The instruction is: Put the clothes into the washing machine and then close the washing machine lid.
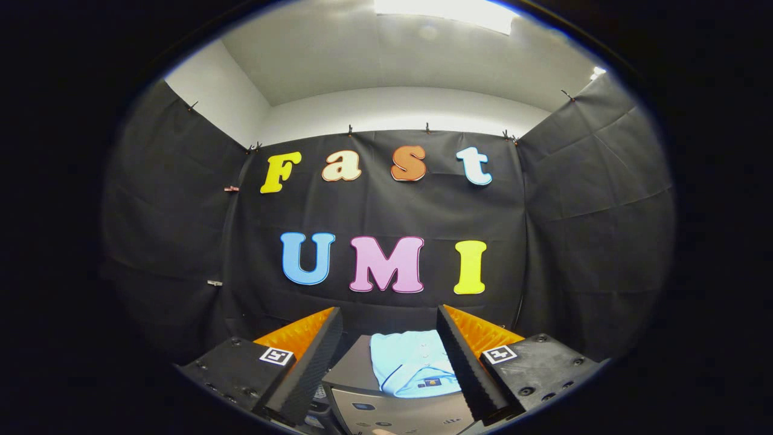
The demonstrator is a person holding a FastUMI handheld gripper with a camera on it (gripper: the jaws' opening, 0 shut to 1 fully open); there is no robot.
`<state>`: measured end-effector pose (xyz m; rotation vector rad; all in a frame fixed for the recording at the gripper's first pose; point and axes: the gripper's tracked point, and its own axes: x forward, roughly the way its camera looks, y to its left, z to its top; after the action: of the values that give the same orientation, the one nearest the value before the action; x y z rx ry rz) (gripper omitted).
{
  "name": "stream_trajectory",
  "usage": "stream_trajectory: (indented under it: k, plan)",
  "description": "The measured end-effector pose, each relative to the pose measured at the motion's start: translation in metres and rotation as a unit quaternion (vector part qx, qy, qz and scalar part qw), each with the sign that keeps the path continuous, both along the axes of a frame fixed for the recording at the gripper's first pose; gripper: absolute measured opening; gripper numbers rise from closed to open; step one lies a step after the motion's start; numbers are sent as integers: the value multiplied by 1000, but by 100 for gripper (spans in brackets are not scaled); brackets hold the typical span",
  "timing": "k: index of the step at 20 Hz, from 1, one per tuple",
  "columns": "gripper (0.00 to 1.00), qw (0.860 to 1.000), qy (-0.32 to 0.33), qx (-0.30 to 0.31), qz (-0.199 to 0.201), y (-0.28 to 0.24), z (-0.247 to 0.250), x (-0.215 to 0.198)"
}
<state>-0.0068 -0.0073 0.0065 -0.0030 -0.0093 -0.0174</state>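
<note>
A folded light blue garment [412, 364] lies on top of a grey machine [356, 374], whose front panel [398, 415] with small buttons shows below it. My gripper [389, 320] is held above and in front of the machine, open, with nothing between its fingers. The left finger [314, 356] and right finger [462, 362] stand wide apart, and the garment shows in the gap between them, lower down and a little beyond. Whether the machine's lid is up or down cannot be told from here.
Black cloth walls [580, 229] close the booth at the back and on both sides, just behind the machine. A white ceiling with a bright light panel [447, 11] is overhead.
</note>
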Motion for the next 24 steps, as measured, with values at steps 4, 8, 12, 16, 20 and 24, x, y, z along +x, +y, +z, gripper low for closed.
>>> stream_trajectory:
  k: [4, 8, 12, 16, 20, 24]
  plan:
    - [98, 1000, 2, 1, -6, -6, 3, 9]
    - [98, 1000, 8, -3, -30, -24, 7, 34]
    - [98, 999, 28, -7, -40, -34, 5, 66]
    - [98, 997, 57, 10, -55, -48, -7, 102]
    - [98, 993, 104, 26, -59, -63, -32, 146]
    - [98, 985, 155, 22, -68, -76, -71, 186]
